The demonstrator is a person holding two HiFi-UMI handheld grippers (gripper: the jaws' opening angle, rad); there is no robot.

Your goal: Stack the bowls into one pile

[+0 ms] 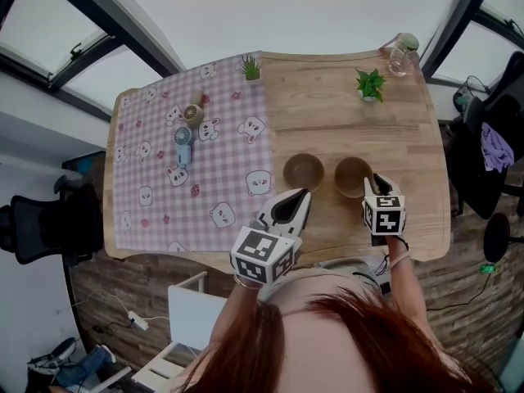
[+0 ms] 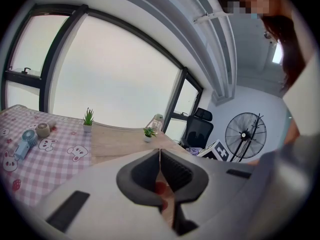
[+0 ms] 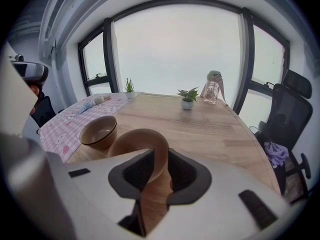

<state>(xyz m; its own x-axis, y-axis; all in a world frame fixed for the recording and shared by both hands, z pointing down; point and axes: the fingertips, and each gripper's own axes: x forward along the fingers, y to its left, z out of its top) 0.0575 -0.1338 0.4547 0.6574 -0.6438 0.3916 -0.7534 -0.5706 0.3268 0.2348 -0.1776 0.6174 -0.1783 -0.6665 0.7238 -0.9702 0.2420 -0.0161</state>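
**Inspector A:** Status of the pile?

**Inspector B:** Not started. The right gripper (image 3: 159,151) has its jaws apart, astride the near rim of the first bowl (image 3: 135,139). The second bowl (image 3: 98,131) stands separately, just to that gripper's left. The left gripper (image 2: 160,151) is closed and empty, just short of the second bowl.

**Inspector A:** Outstanding?

**Inspector B:** Lift one bowl and nest it in the other.

A round brown bowl (image 1: 303,171) and its twin (image 1: 351,175) sit apart on the light wooden table (image 1: 327,113); the right gripper (image 1: 378,182) is at the twin's rim.
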